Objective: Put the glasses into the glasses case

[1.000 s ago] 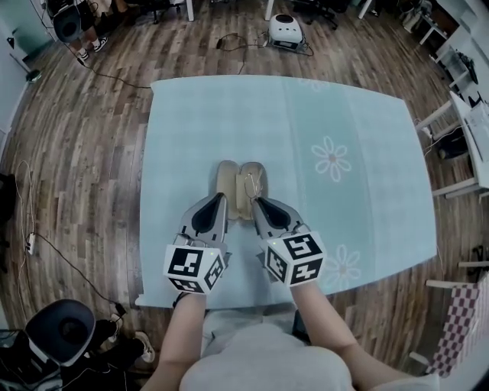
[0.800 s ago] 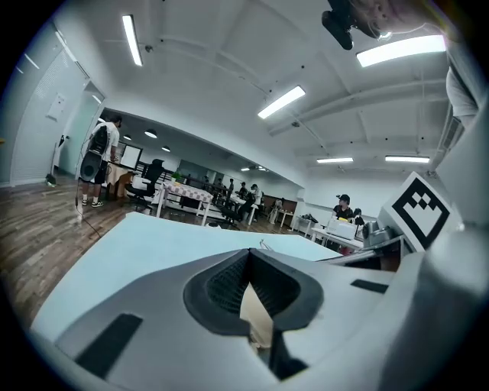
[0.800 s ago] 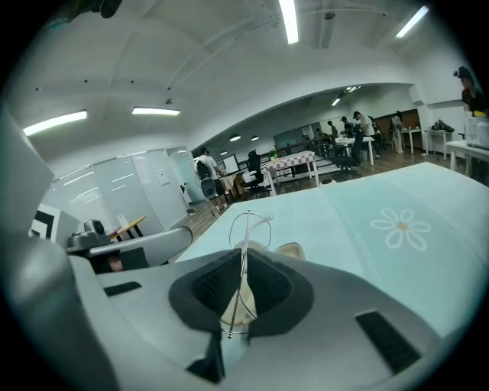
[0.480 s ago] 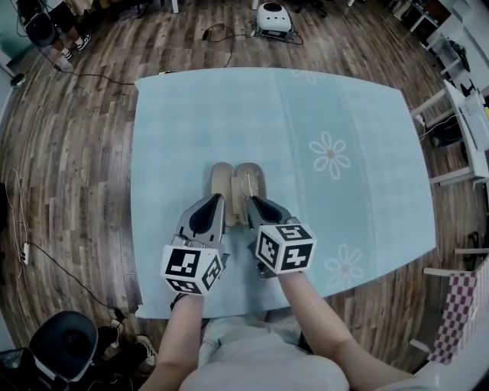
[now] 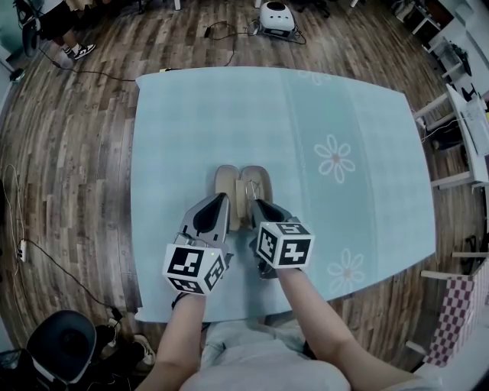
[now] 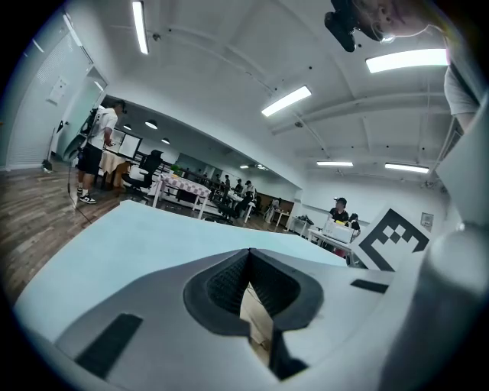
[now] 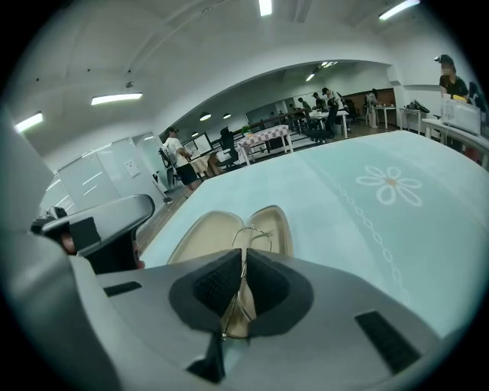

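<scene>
A tan glasses case [image 5: 227, 185] lies open on the light blue table [image 5: 344, 114], its two halves side by side. Thin gold wire glasses [image 5: 252, 189] rest over the case's right half. My right gripper [image 5: 256, 205] is shut on the near end of the glasses [image 7: 246, 243], which stretch out over the case [image 7: 206, 235] in the right gripper view. At the near end of the case's left half, my left gripper [image 5: 223, 198] is shut too. A tan sliver of the case rim [image 6: 257, 319] shows between its pads.
Two daisy prints [image 5: 335, 159] mark the tablecloth to the right. The table's near edge runs just behind the gripper cubes. Wooden floor surrounds the table, with a white device [image 5: 275, 14] beyond the far edge and a black chair [image 5: 59, 353] at lower left.
The right gripper has shifted slightly left, closer to the left gripper, still holding the glasses. The left gripper and the case have stayed put.
</scene>
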The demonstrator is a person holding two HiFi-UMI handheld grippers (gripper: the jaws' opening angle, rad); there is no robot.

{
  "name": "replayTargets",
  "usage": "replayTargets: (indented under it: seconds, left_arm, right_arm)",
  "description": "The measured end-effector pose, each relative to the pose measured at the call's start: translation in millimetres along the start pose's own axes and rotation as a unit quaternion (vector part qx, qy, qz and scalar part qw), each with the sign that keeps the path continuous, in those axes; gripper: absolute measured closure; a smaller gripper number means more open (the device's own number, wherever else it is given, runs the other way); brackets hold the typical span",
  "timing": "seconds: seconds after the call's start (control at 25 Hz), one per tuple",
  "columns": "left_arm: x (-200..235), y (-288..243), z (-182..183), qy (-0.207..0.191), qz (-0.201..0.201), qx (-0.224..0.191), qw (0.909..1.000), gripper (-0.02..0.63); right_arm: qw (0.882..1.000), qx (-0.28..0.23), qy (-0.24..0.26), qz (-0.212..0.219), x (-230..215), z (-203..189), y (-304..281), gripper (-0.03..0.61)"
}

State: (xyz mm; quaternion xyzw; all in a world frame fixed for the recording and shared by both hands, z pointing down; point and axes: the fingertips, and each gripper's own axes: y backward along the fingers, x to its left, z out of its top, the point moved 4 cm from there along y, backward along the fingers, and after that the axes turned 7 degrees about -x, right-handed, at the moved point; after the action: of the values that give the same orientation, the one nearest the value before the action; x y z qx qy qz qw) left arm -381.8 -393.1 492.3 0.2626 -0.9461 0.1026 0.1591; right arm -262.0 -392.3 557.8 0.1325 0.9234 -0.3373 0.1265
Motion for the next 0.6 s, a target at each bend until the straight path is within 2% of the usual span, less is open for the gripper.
replayTargets:
  seconds: [0.28,0.6]
  left_arm:
    - [4,-1,4,0.001,0.004,-0.004,1.0,0.607]
    - [6,-2,0,-0.003,0.001,0.002,1.0,0.606]
  right_arm:
    - [0.998,0.032,0.011,-0.045,-11,-2,-12,0.552]
    - [0.998,0.043,0.011,-0.039,-14,-6,-26,0.552]
